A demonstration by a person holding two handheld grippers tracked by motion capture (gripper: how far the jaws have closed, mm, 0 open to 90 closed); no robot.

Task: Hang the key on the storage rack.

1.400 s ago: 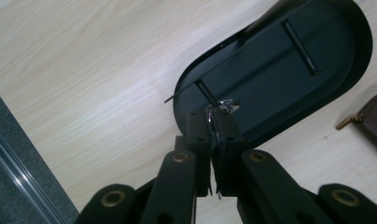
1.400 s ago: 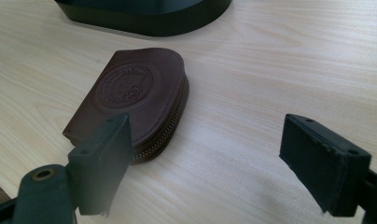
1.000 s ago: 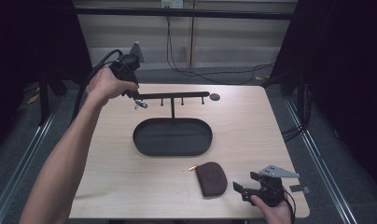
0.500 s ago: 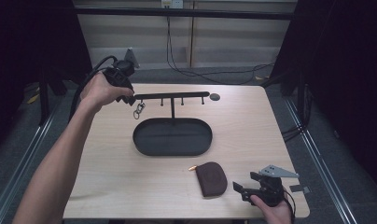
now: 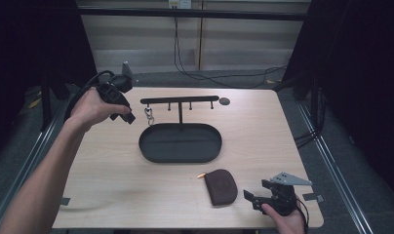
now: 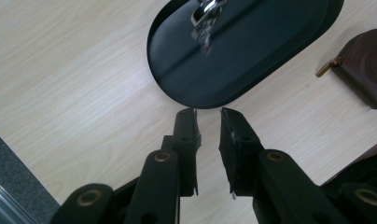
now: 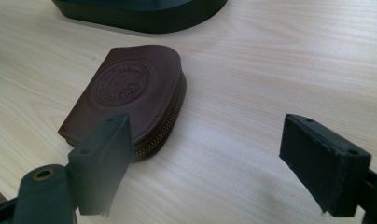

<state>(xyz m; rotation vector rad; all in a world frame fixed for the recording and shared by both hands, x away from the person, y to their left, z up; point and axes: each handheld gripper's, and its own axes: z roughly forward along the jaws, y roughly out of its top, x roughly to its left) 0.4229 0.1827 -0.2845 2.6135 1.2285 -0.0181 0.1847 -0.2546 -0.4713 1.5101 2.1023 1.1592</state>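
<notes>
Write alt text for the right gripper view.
A brown zipped leather pouch with an embossed round emblem lies on the light wooden table, just ahead of the right gripper, whose jaws stand wide open. A black tray's edge sits beyond.

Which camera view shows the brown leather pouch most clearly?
The right gripper view: the brown pouch lies close, with its embossed round emblem and zipper edge readable. The high view shows it small, whole, near the table's front edge. The left gripper view catches part of it at the frame's right edge.

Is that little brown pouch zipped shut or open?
Shut, it seems: the brown pouch lies flat on the table, its zipper edge closed along the visible side.
</notes>
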